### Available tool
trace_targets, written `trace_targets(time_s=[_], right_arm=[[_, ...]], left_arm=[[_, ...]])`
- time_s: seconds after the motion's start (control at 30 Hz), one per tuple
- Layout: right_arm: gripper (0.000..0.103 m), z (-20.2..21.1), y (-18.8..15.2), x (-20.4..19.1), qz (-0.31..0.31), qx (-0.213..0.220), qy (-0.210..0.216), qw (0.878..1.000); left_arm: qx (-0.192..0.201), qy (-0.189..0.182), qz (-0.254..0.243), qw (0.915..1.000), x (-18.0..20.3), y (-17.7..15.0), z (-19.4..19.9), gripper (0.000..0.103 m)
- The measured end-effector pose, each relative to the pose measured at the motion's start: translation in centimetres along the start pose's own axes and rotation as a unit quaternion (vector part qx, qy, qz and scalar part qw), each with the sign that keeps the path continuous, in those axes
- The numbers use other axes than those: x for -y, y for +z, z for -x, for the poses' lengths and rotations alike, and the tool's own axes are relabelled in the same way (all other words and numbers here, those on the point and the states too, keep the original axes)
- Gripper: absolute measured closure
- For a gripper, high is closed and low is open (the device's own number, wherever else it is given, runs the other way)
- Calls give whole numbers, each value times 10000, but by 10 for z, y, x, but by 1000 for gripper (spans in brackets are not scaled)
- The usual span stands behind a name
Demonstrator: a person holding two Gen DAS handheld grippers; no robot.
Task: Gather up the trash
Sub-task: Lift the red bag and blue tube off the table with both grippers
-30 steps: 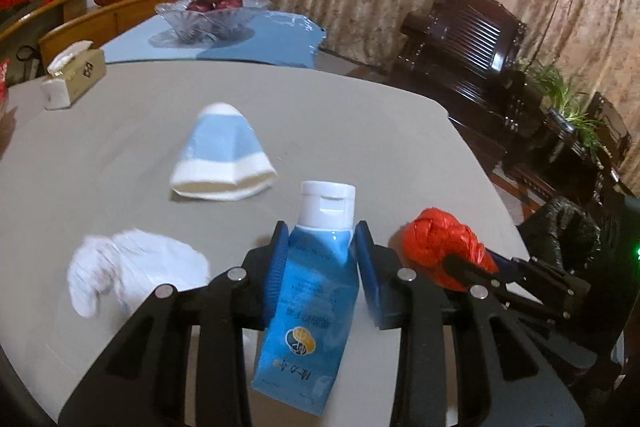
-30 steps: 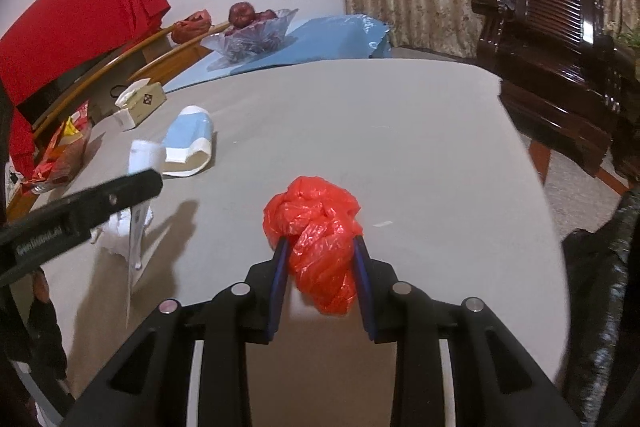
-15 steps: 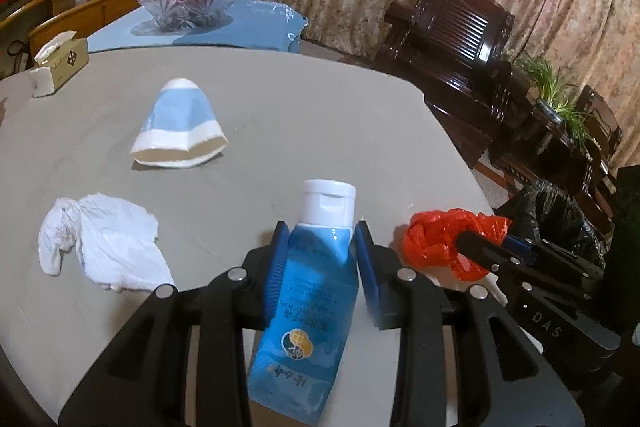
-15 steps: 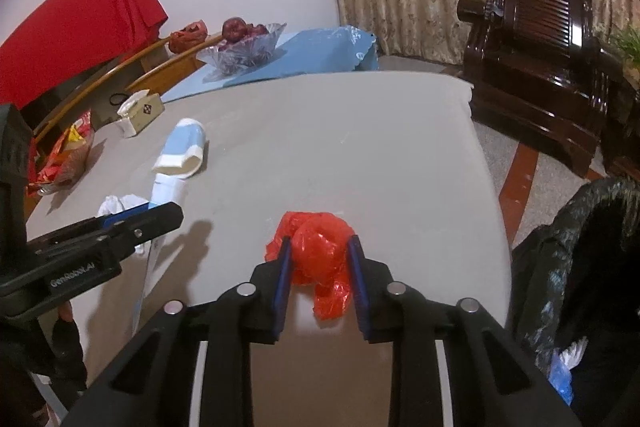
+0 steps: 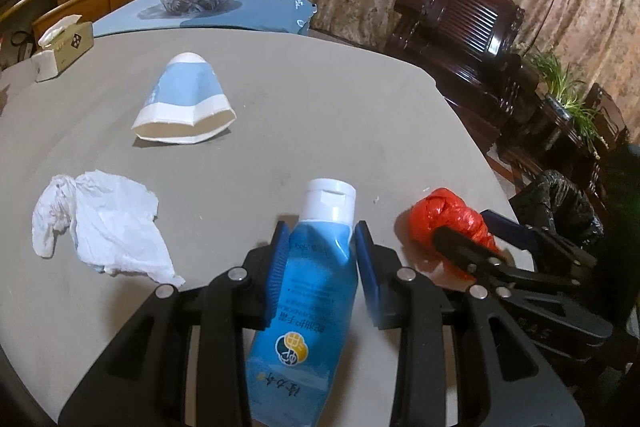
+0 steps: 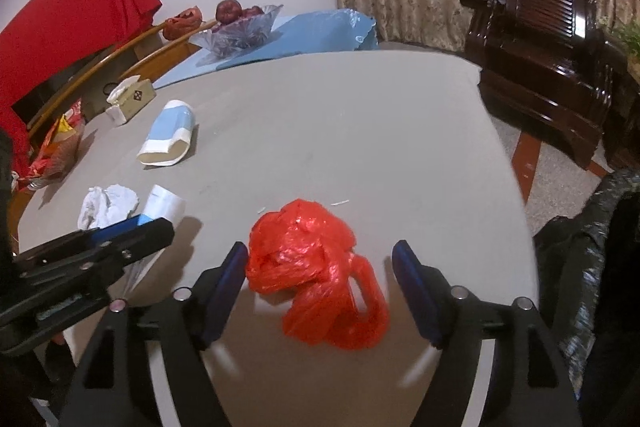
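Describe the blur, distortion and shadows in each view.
Left wrist view: fisheye bends the grey table edge; the blue squeeze tube is sharp; dark vignette in the corners. Right wrist view: motion streaks beside the right gripper fingers; the crumpled red plastic bag is glossy with a soft shadow beneath.

The grey desk (image 5: 320, 115) looks matt and smooth. The crumpled red plastic bag (image 6: 320, 267) between the right hand-held gripper (image 6: 320, 267) fingers is thin, wrinkled and glossy. The blue plastic tube (image 5: 316, 291) in the left hand-held gripper (image 5: 320, 251) looks smooth and slightly shiny. Left of it, the white crumpled tissue (image 5: 104, 227) looks soft, matt paper.
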State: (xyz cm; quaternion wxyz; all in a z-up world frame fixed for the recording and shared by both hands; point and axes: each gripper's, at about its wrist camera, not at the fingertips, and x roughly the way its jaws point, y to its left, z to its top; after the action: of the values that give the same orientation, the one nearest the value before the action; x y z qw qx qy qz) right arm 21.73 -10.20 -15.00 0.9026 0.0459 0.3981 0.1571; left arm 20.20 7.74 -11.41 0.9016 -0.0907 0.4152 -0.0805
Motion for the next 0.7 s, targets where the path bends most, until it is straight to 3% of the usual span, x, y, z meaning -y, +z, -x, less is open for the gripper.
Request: trace_targets(time_s=[0.03, 0.07, 0.13, 0.7], right_arm=[[47, -5, 1, -1, 25, -95, 67, 9999], [54, -7, 0, -2, 69, -159, 98, 9998], [60, -8, -1, -5, 129, -202, 126, 9996], [63, 70, 12, 7, 78, 641, -23, 9979]], left_arm=[[7, 5, -2, 10000, 0, 1, 0, 71], [14, 17, -9, 10000, 0, 2, 0, 71], [20, 26, -6, 10000, 0, 1, 1, 71], [347, -270, -259, 9987, 39, 13, 30, 71]])
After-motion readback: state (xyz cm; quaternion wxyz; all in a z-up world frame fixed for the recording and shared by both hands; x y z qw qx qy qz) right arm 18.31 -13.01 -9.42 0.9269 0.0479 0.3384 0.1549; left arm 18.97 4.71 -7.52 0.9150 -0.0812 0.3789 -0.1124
